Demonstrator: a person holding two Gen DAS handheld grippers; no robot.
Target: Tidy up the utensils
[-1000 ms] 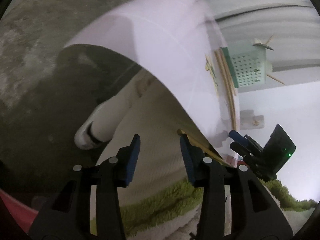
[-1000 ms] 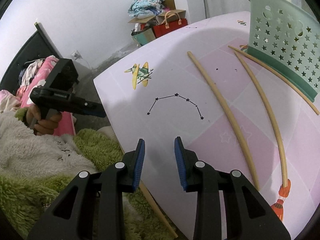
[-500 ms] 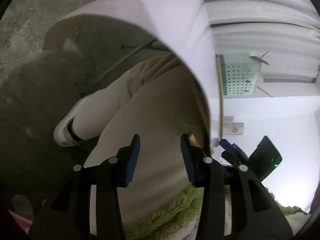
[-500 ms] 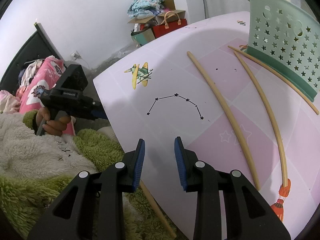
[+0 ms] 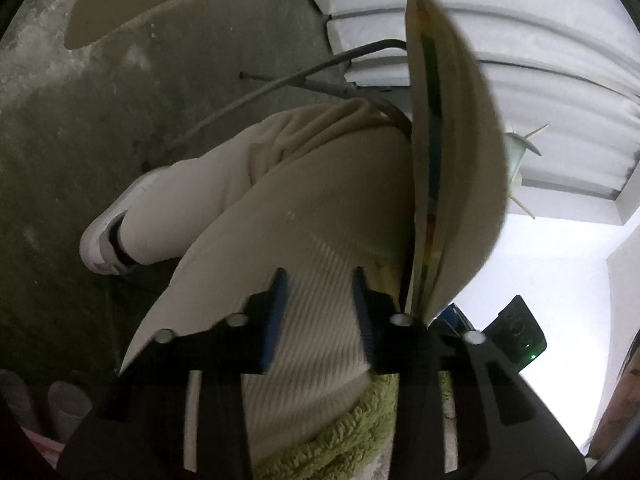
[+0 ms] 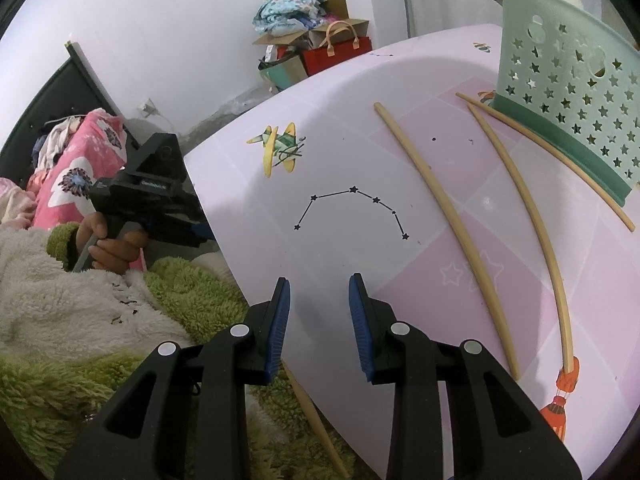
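Note:
In the right wrist view three bamboo chopsticks lie on the pink table (image 6: 360, 152): one (image 6: 444, 232) in the middle, a second (image 6: 532, 240) to its right, a third (image 6: 548, 168) against the green star-holed basket (image 6: 568, 80). Another chopstick (image 6: 316, 420) sticks out below the table's near edge. My right gripper (image 6: 319, 312) is open and empty over the table's near edge. My left gripper (image 5: 318, 304) is open and empty, below the table edge, pointing at the person's cream trousers (image 5: 320, 208). It also shows in the right wrist view (image 6: 160, 200), left of the table.
The table's edge (image 5: 452, 160) runs down the right of the left wrist view, just right of the left gripper. A concrete floor (image 5: 80, 100) lies beyond. Green fleece (image 6: 180, 292), a pink blanket (image 6: 76, 168) and bags (image 6: 316, 52) sit left of and behind the table.
The left gripper has dropped below the table's edge and swung toward the person's lap. The right gripper has stayed still.

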